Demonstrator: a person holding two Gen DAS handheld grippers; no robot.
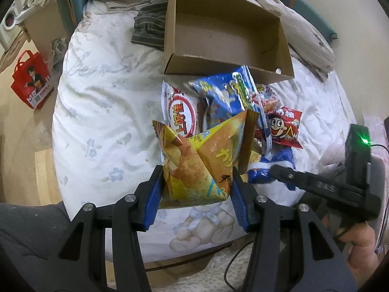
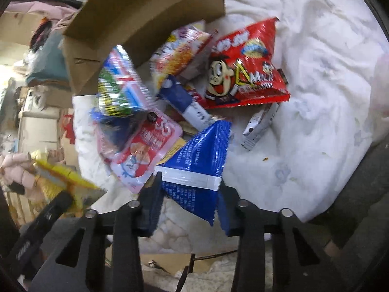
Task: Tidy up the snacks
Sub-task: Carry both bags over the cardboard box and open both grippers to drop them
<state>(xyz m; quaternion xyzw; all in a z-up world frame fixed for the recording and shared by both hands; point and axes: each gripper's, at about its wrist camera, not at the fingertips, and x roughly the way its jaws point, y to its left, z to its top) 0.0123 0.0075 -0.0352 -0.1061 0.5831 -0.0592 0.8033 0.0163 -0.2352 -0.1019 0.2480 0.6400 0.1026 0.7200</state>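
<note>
The working surface was a bed (image 1: 102, 112) covered by a white quilt with a faint blue floral print and a teddy-bear motif at the near edge. An open cardboard box (image 1: 226, 36) sat on the quilt at the far side, nothing visible inside it. A heap of snack packets (image 1: 218, 102) lay just in front of the box, among them a red cartoon-face packet (image 2: 245, 68) and a pink packet (image 2: 143, 150).

The left gripper (image 1: 197, 189) had its jaws clamped on a yellow-orange chip bag (image 1: 201, 160), raised at the near edge of the heap. The right gripper (image 2: 189, 206) had its jaws closed on a blue packet (image 2: 199, 160) with a white band, at the right side of the heap.

Crumpled bedding and a dark striped cloth (image 1: 148, 26) lay beside the box. On the wooden floor to the left of the bed stood a red tote bag (image 1: 31, 80). The right wrist view was blurred; stacked cartons showed at its left edge, details unreadable.
</note>
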